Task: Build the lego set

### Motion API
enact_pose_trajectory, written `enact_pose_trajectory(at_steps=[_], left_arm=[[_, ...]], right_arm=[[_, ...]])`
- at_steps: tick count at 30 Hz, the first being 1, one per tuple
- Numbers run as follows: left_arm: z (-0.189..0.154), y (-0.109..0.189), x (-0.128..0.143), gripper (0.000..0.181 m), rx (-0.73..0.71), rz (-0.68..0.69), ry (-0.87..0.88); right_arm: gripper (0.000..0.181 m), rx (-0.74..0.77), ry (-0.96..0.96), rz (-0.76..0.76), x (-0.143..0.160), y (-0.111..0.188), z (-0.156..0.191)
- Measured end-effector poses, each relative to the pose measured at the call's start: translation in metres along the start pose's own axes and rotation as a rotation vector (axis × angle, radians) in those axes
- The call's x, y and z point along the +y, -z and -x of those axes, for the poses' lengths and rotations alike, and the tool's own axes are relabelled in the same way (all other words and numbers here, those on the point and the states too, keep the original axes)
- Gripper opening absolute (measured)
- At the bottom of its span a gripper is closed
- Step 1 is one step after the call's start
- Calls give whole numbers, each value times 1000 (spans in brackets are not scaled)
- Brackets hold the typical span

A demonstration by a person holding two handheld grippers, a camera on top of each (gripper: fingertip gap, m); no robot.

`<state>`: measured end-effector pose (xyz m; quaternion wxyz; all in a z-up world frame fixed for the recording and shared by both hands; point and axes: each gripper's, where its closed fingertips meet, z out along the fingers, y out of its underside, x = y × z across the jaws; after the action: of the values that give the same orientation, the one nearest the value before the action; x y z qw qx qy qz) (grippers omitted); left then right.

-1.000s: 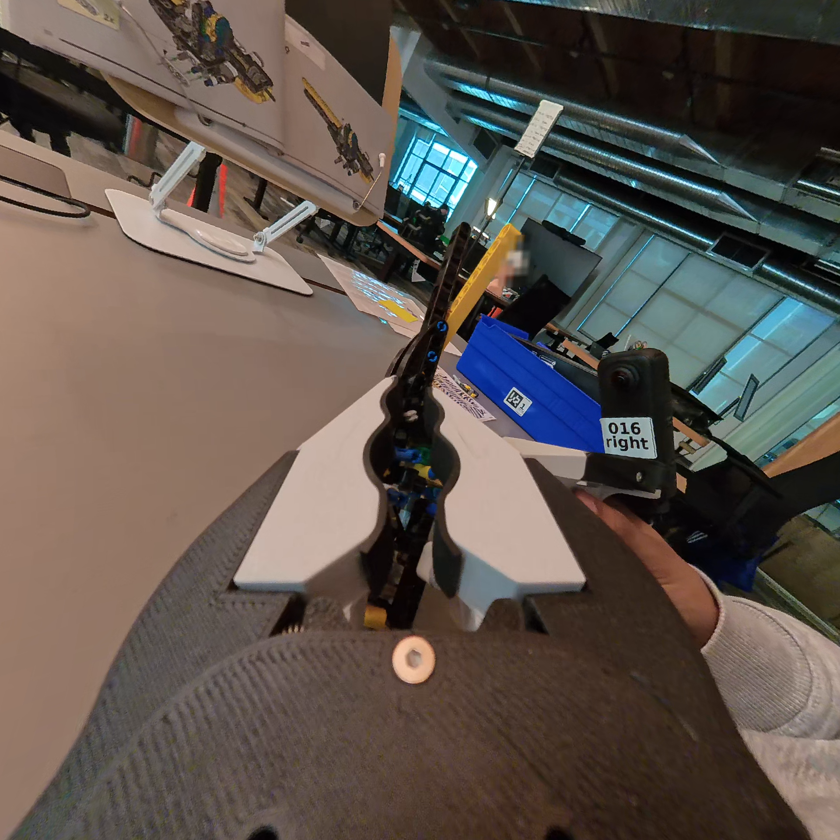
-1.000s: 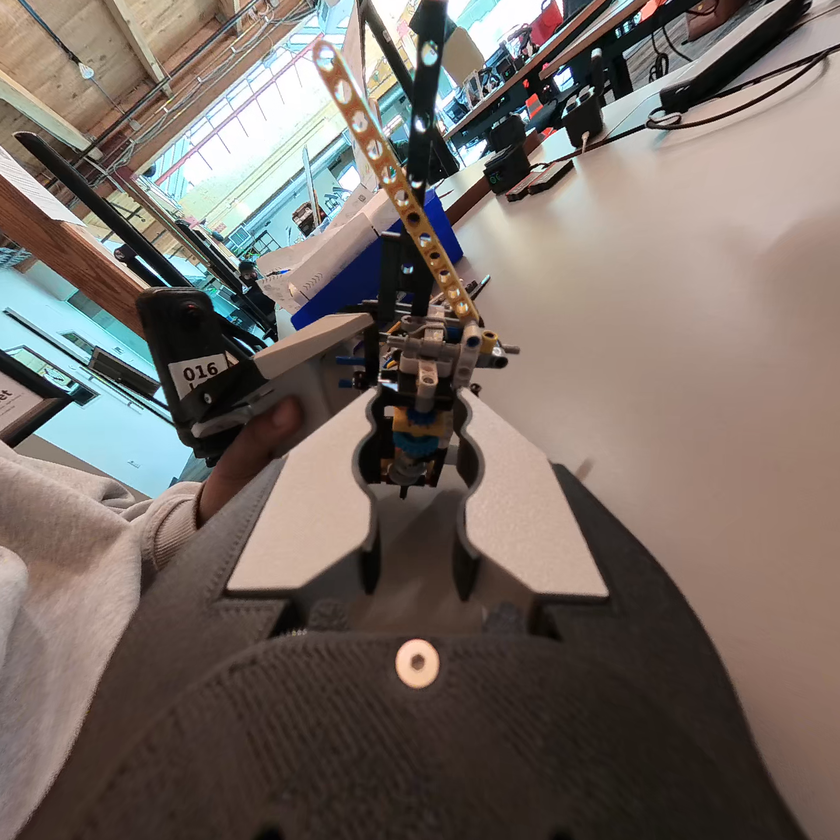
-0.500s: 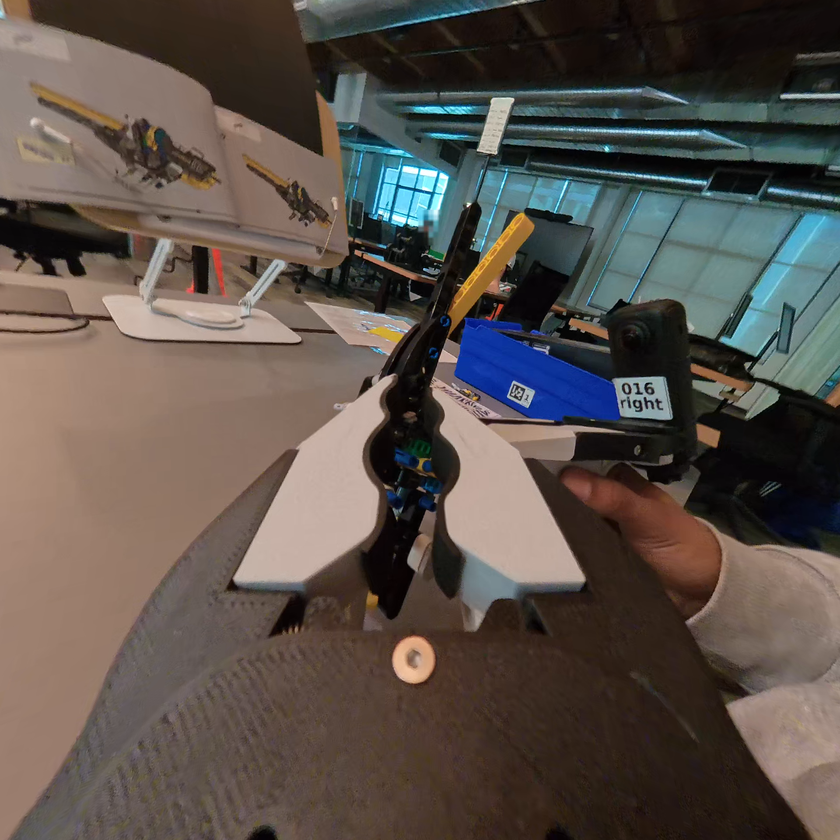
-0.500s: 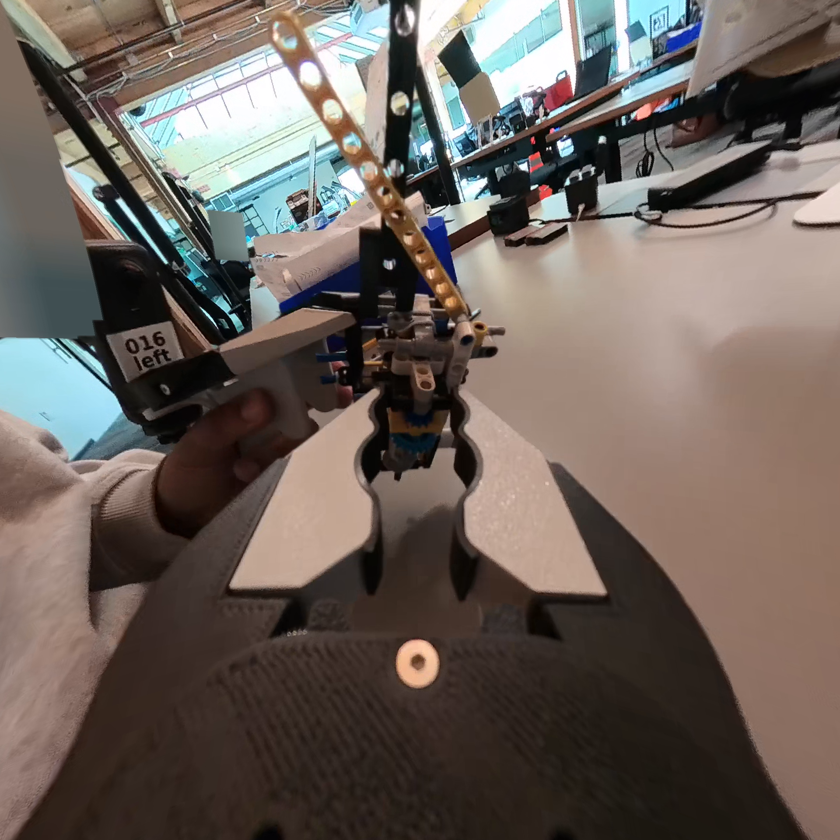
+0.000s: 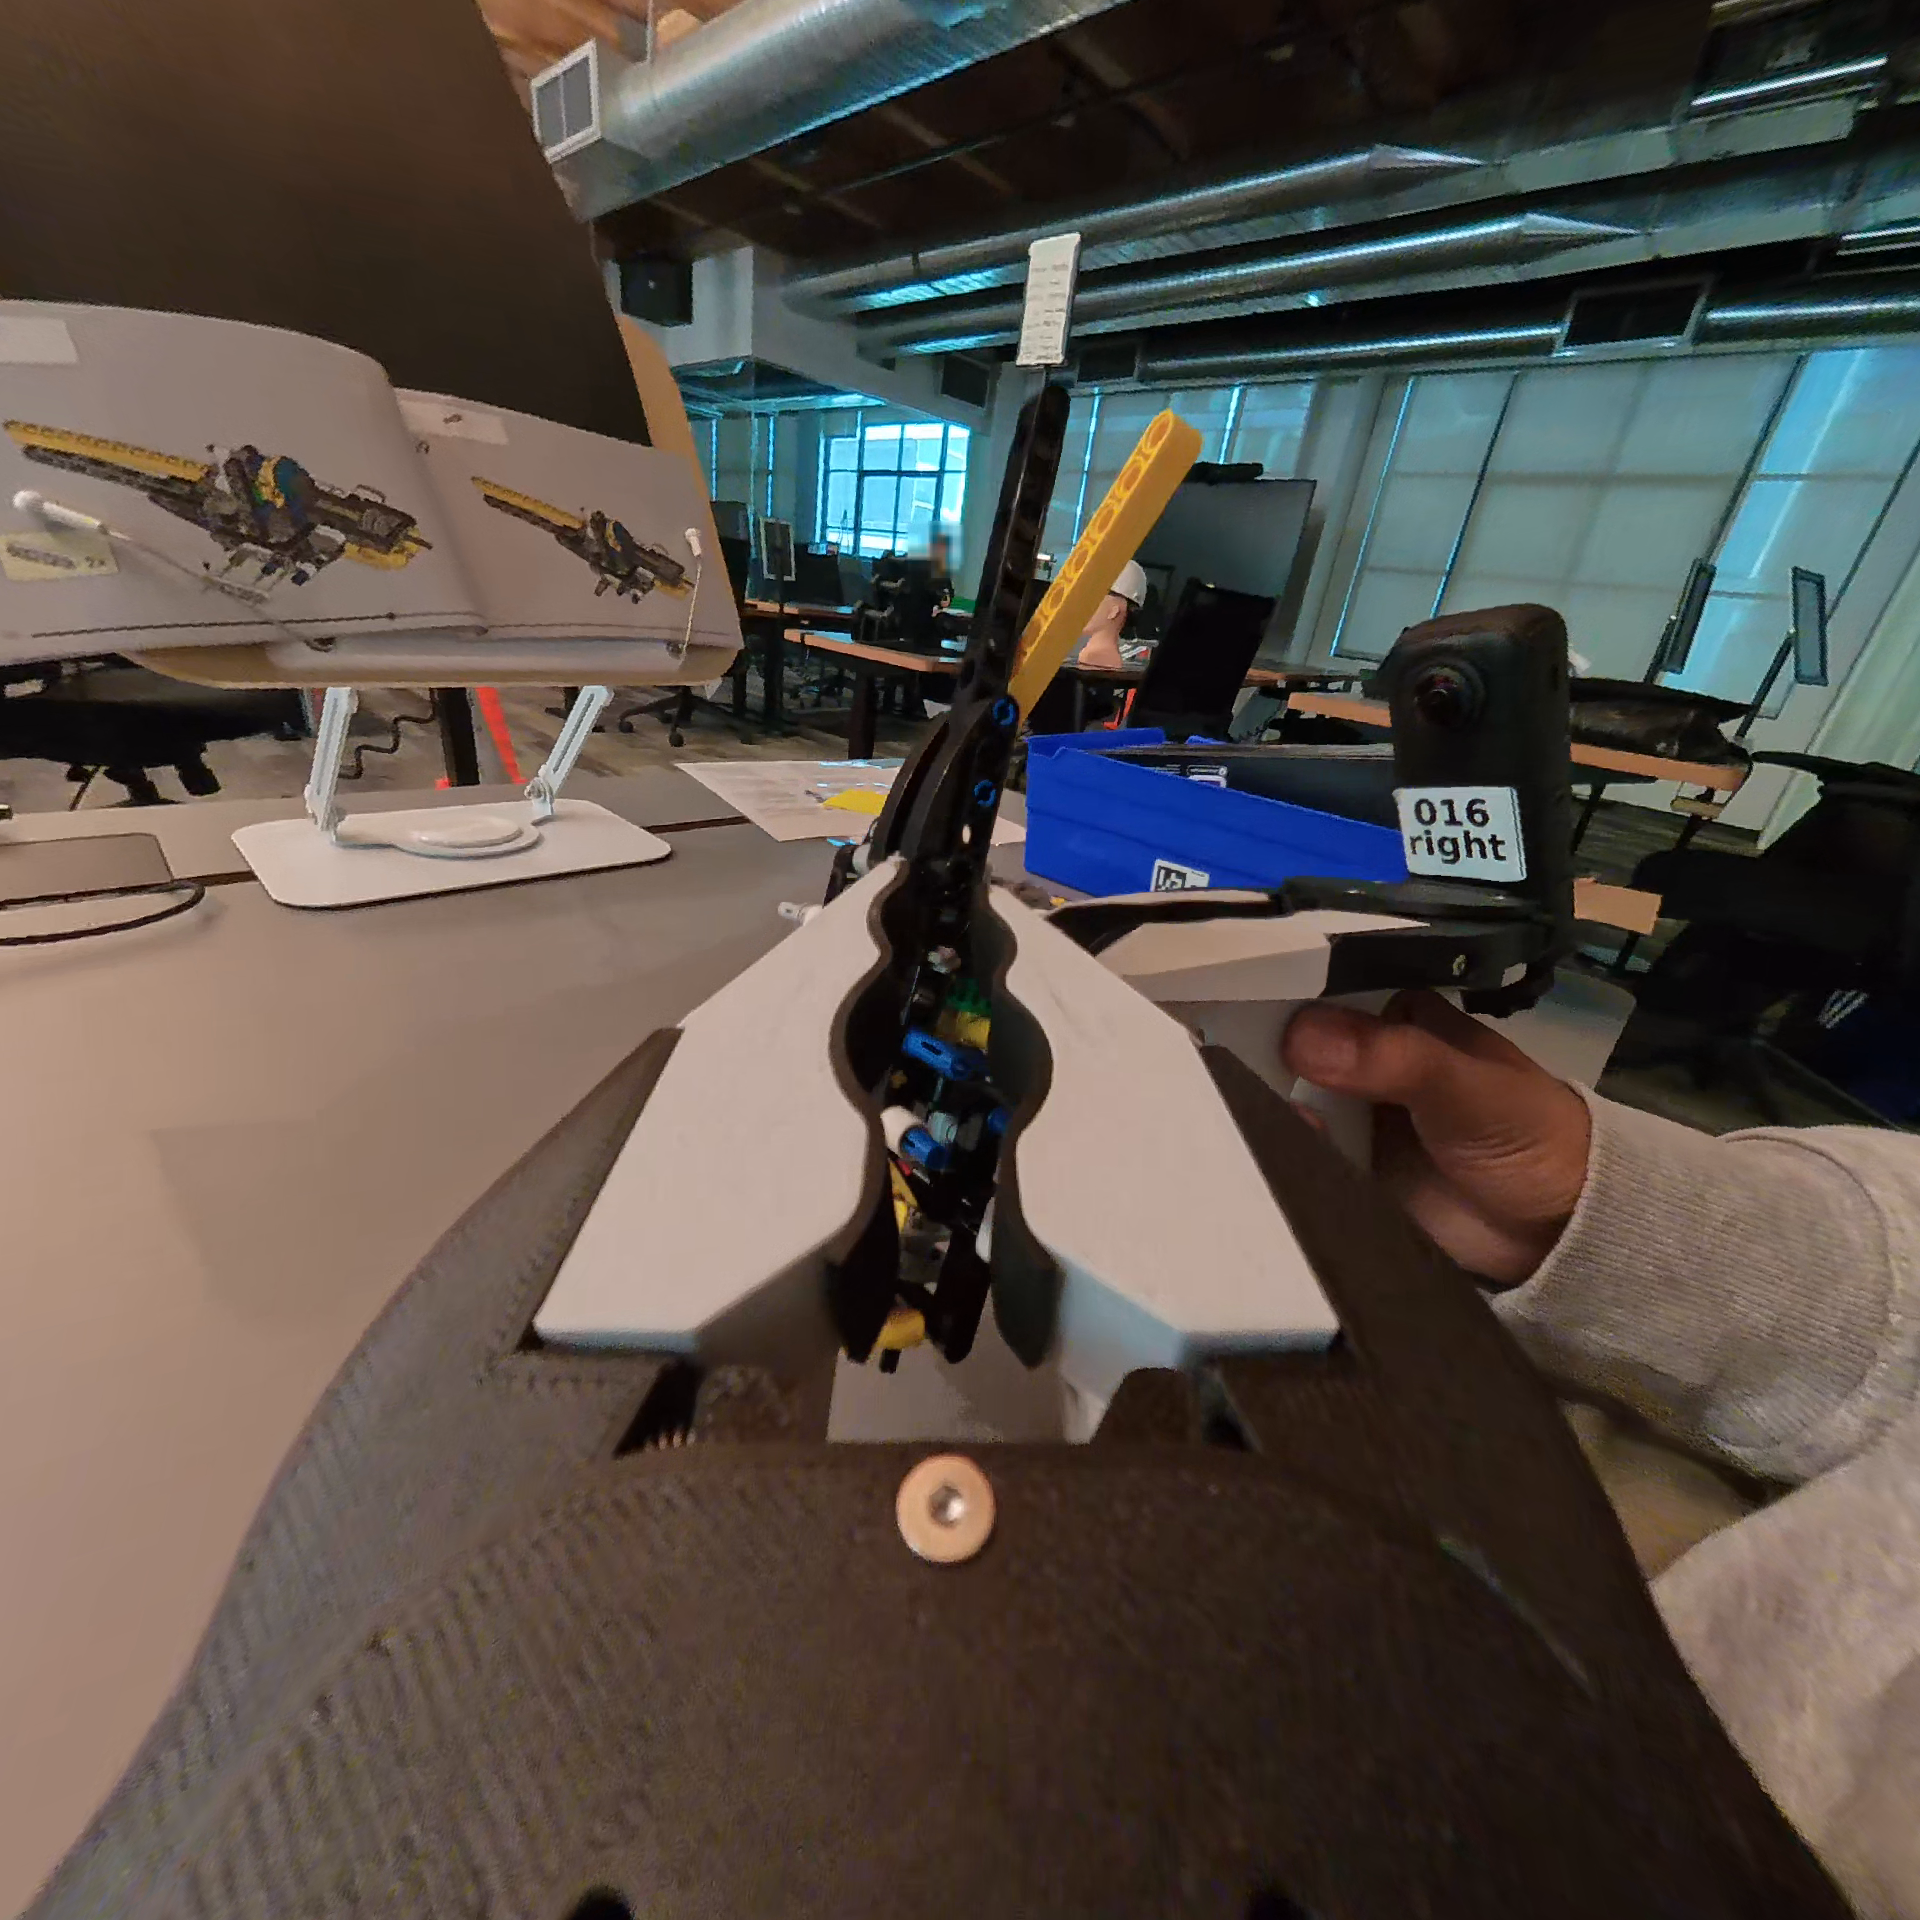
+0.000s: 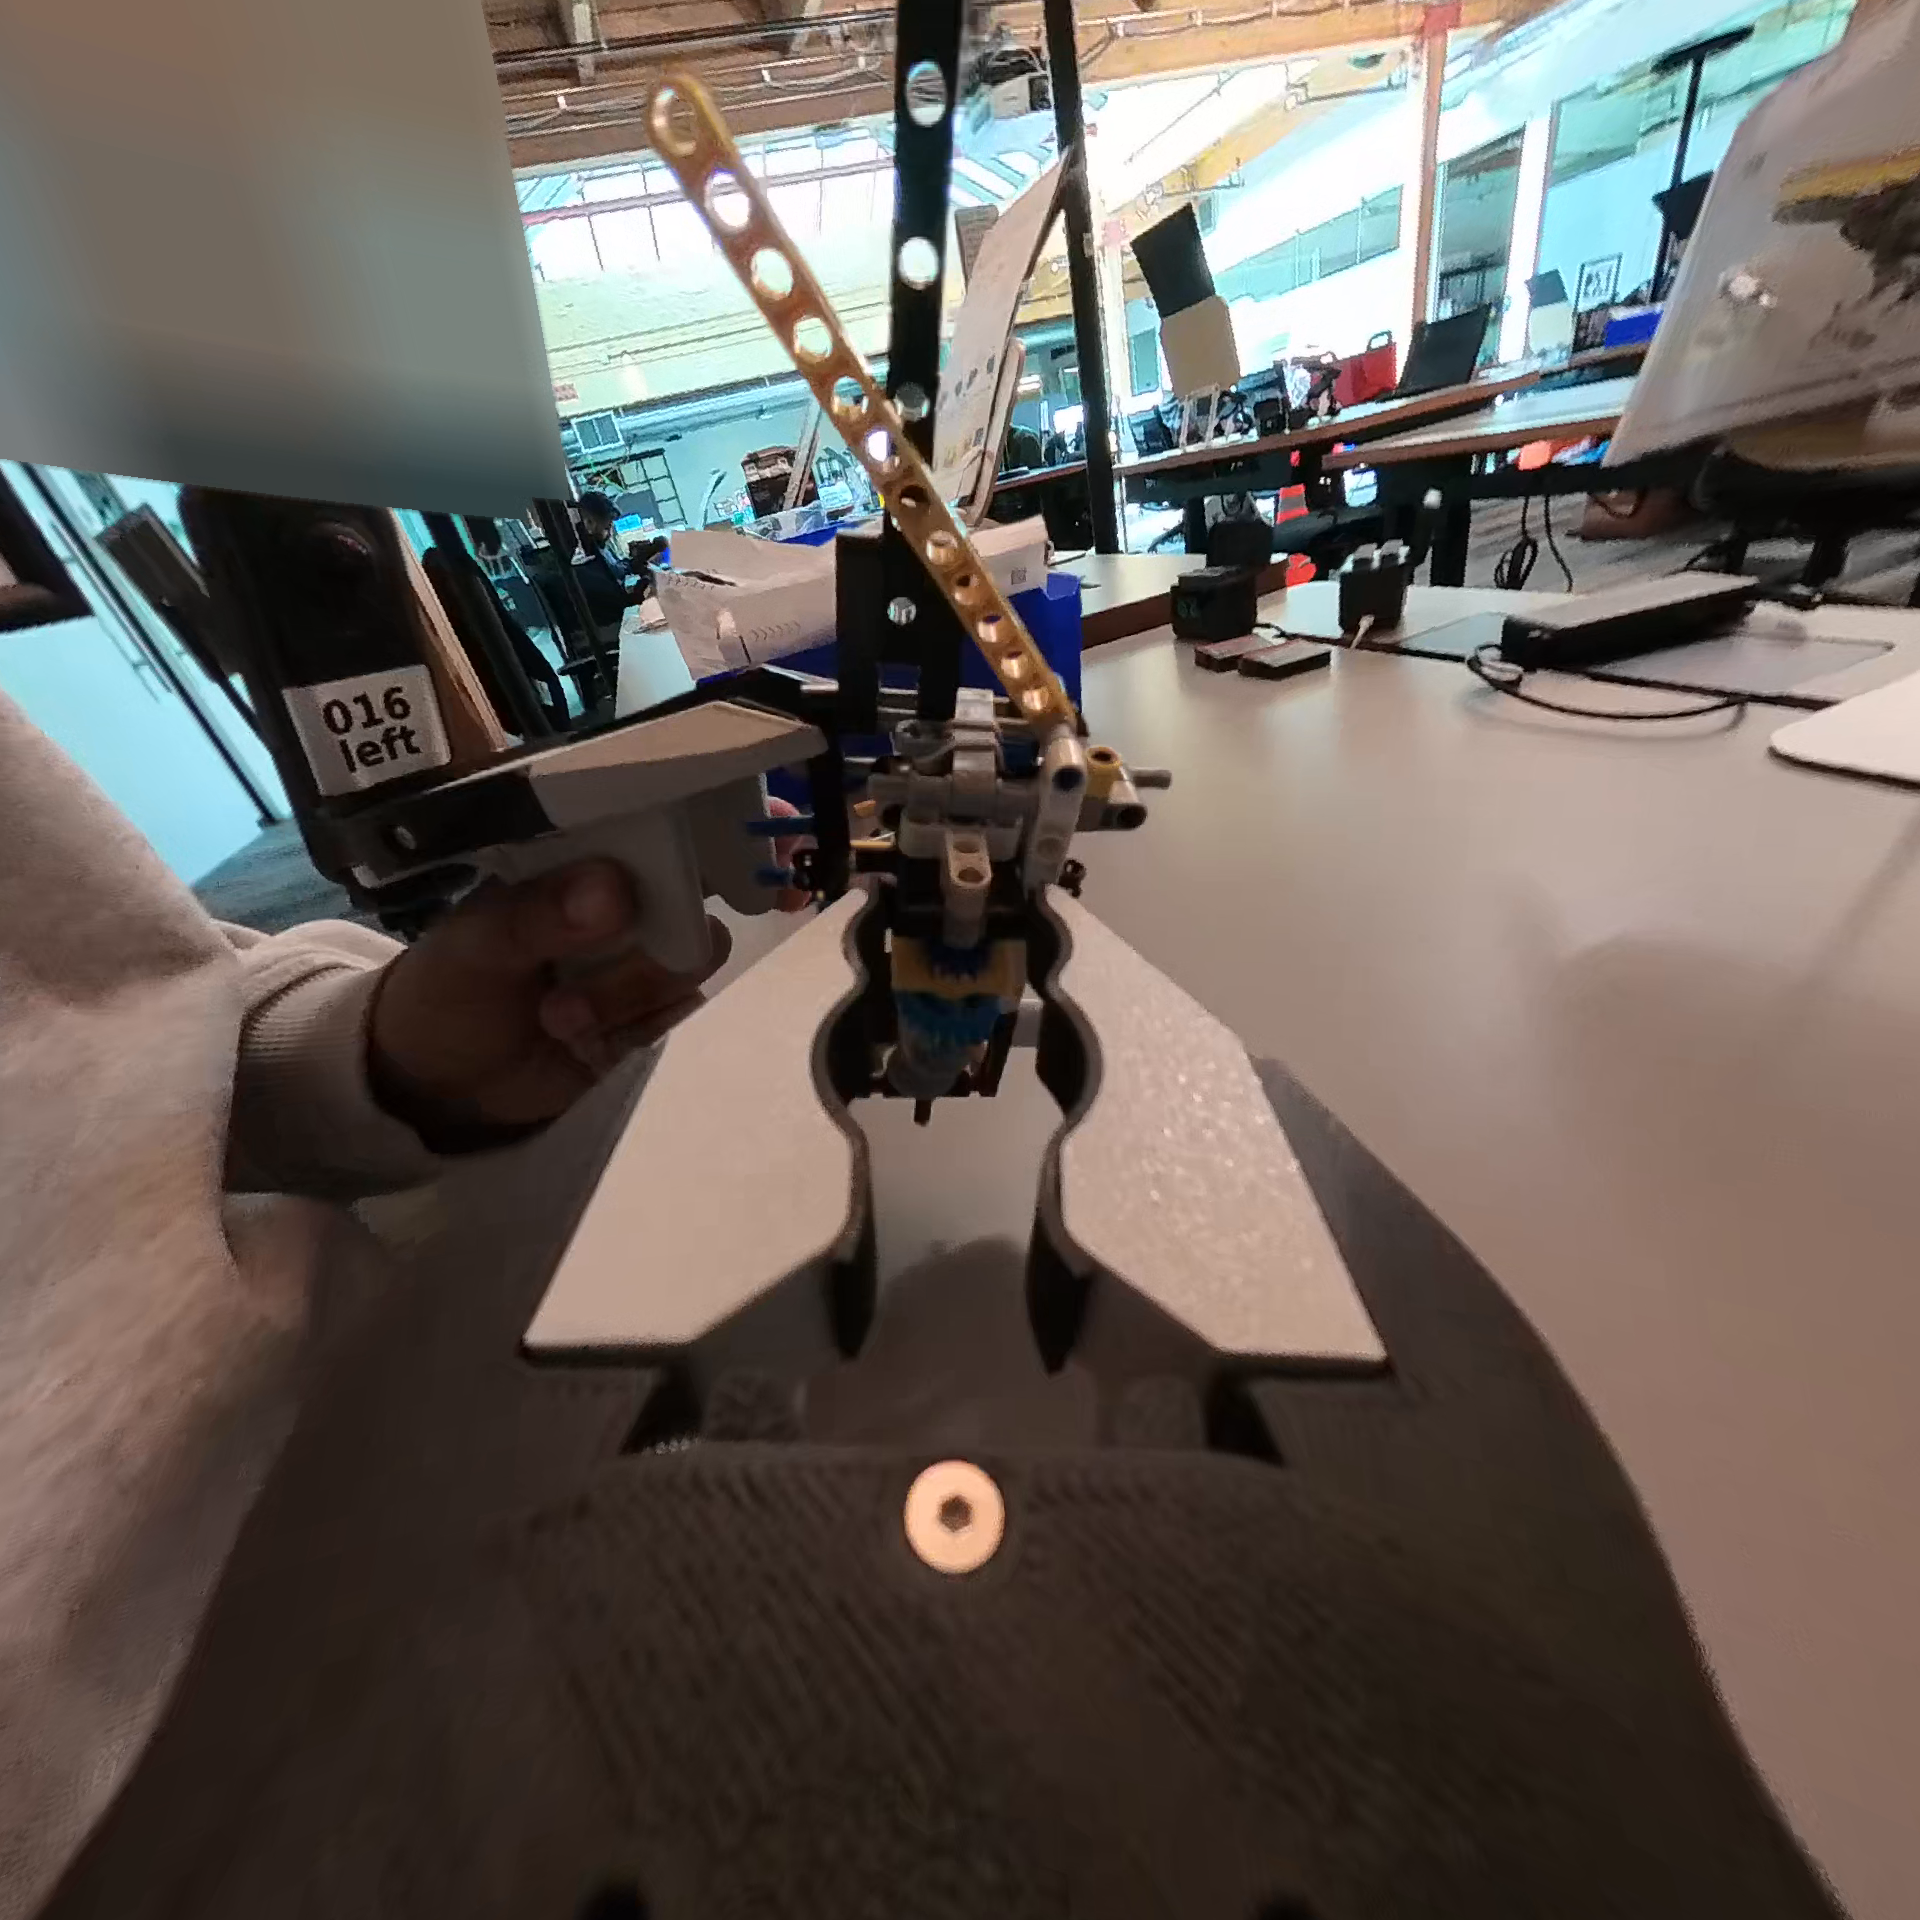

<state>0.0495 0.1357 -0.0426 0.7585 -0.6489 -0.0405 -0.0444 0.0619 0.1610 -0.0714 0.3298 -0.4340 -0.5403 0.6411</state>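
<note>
A partly built lego model (image 5: 951,1060) of black, grey, blue and yellow parts is held above the table between both grippers. A long black beam (image 5: 1023,540) and a long yellow beam (image 5: 1101,551) stick up from it. My left gripper (image 5: 940,904) is shut on its side. In the right wrist view my right gripper (image 6: 956,904) is shut on the model's (image 6: 977,800) lower end, by a blue gear (image 6: 951,1023). The yellow beam (image 6: 831,353) leans left across the black beam (image 6: 920,312). A hand holds each gripper.
An open instruction booklet (image 5: 343,540) rests on a white stand (image 5: 447,842) at the back left of the table (image 5: 312,1091). A blue bin (image 5: 1174,821) stands behind the model. Black boxes and cables (image 6: 1621,623) lie on the far right of the table (image 6: 1455,935). The grippers' ends are close to 5 cm from one another.
Both grippers have tilted together, so the model and its beams stand more upright and the room looks level. Both have kept their hold on the model.
</note>
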Motion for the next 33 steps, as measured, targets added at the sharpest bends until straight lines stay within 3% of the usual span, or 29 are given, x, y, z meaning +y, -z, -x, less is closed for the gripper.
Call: enact_pose_trajectory(at_steps=[15, 33], left_arm=[[-22, 2, -7, 8, 100, -47, -55], [-28, -2, 1, 10, 136, -16, 22]], right_arm=[[24, 6, 298, -41, -22, 18, 7], [24, -75, 120, -84, -25, 31, 4]])
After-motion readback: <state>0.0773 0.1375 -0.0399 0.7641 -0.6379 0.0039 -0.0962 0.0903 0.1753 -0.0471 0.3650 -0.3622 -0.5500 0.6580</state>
